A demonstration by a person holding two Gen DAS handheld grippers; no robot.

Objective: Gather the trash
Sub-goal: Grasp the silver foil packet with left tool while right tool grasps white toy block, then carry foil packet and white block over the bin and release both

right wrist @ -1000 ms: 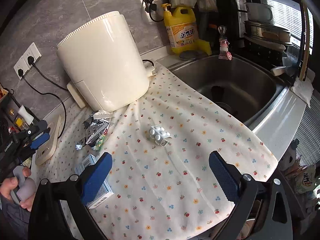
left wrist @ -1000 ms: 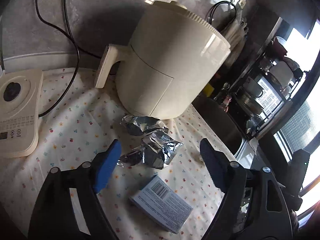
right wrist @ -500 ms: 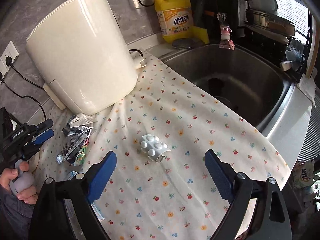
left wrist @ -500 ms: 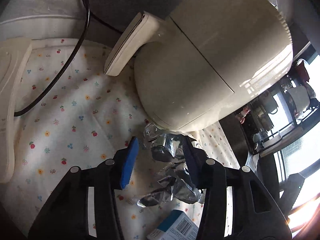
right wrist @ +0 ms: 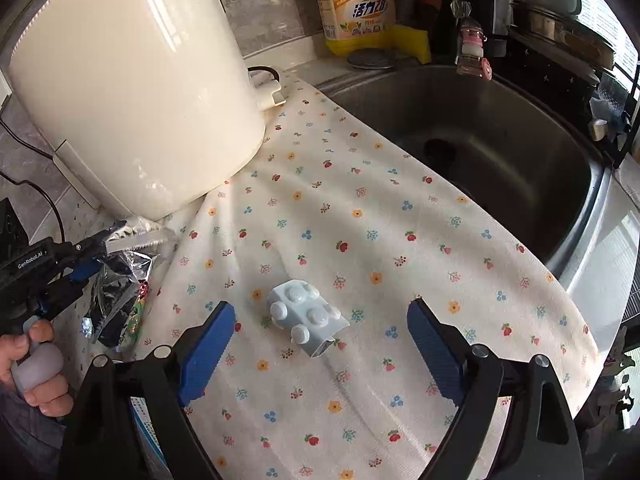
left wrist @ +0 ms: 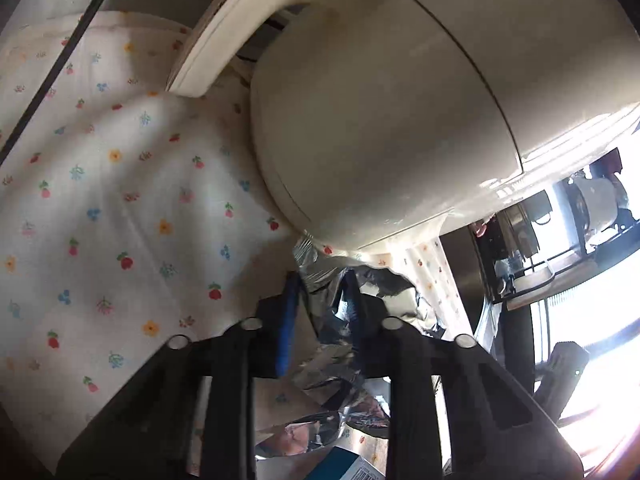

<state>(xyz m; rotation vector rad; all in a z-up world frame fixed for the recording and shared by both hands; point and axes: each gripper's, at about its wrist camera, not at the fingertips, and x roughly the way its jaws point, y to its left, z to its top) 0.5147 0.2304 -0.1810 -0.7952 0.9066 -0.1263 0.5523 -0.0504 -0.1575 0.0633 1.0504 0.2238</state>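
Observation:
My left gripper (left wrist: 320, 284) is shut on a crumpled silver foil wrapper (left wrist: 384, 292) at the foot of the cream appliance (left wrist: 380, 120). It also shows in the right wrist view (right wrist: 98, 246), pinching the wrapper (right wrist: 136, 236). A second foil wrapper (right wrist: 120, 300) lies just below it on the cloth. My right gripper (right wrist: 320, 332) is open, its fingers either side of a white blister pack (right wrist: 304, 316) on the floral cloth (right wrist: 380, 240). A blue-and-white box (left wrist: 352, 468) lies near me.
The cream appliance (right wrist: 132, 92) stands at the back left with a black cable (left wrist: 52, 68). A steel sink (right wrist: 500, 152) lies to the right, with a yellow detergent bottle (right wrist: 356, 4) behind it. A dish rack (right wrist: 560, 12) stands at the far right.
My left gripper moved forward and closed on the foil wrapper by the appliance. My right gripper moved closer to the blister pack and stays open.

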